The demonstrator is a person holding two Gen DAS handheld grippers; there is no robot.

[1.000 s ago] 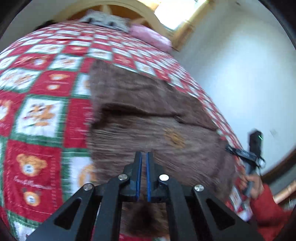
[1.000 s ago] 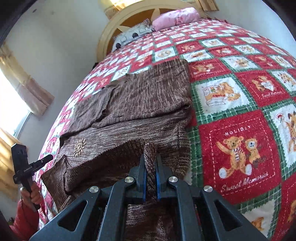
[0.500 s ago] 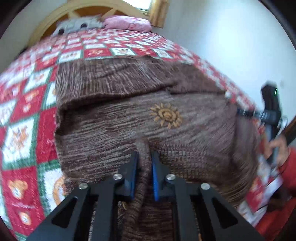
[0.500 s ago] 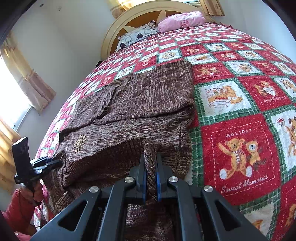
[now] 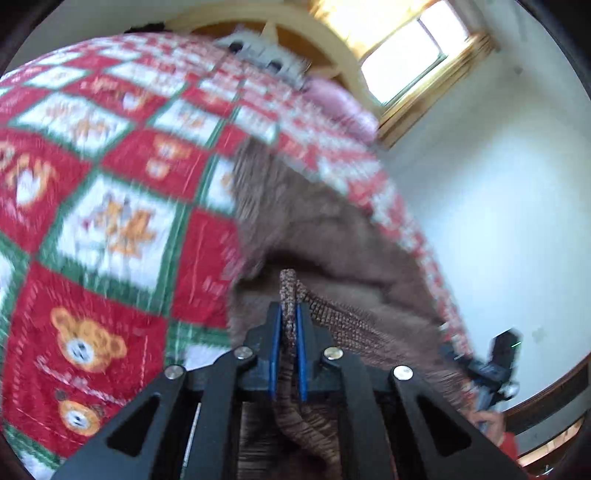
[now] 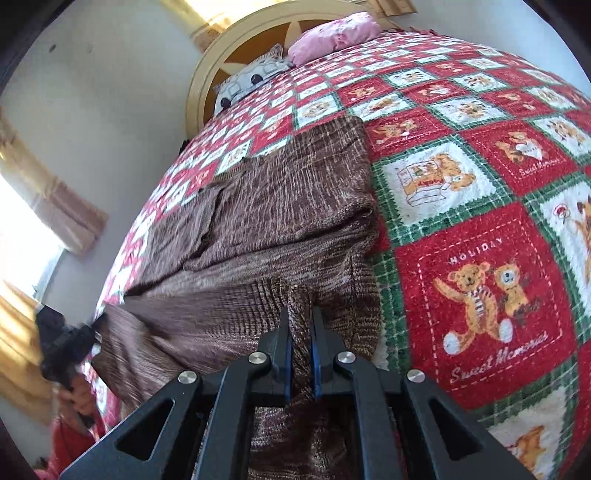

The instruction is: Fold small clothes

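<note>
A brown knitted sweater [image 6: 280,214] lies spread on the bed, its far part folded over. My right gripper [image 6: 300,314] is shut on the sweater's near ribbed hem and holds it raised off the quilt. My left gripper [image 5: 289,314] is shut on another pinch of the same hem [image 5: 291,291], lifted; the sweater [image 5: 317,236] stretches away from it, blurred. The left gripper also shows at the left edge of the right wrist view [image 6: 66,343], and the right gripper shows at the right of the left wrist view [image 5: 491,365].
The bed carries a red, green and white teddy-bear quilt [image 6: 480,288]. A pink pillow [image 6: 332,33] and a grey patterned pillow [image 6: 251,79] lie by the rounded wooden headboard [image 6: 229,55]. White walls and windows surround the bed.
Both grippers have lifted the hem higher. The left gripper has swung left and tilted, so its view now shows more quilt and is blurred. The right view has barely shifted.
</note>
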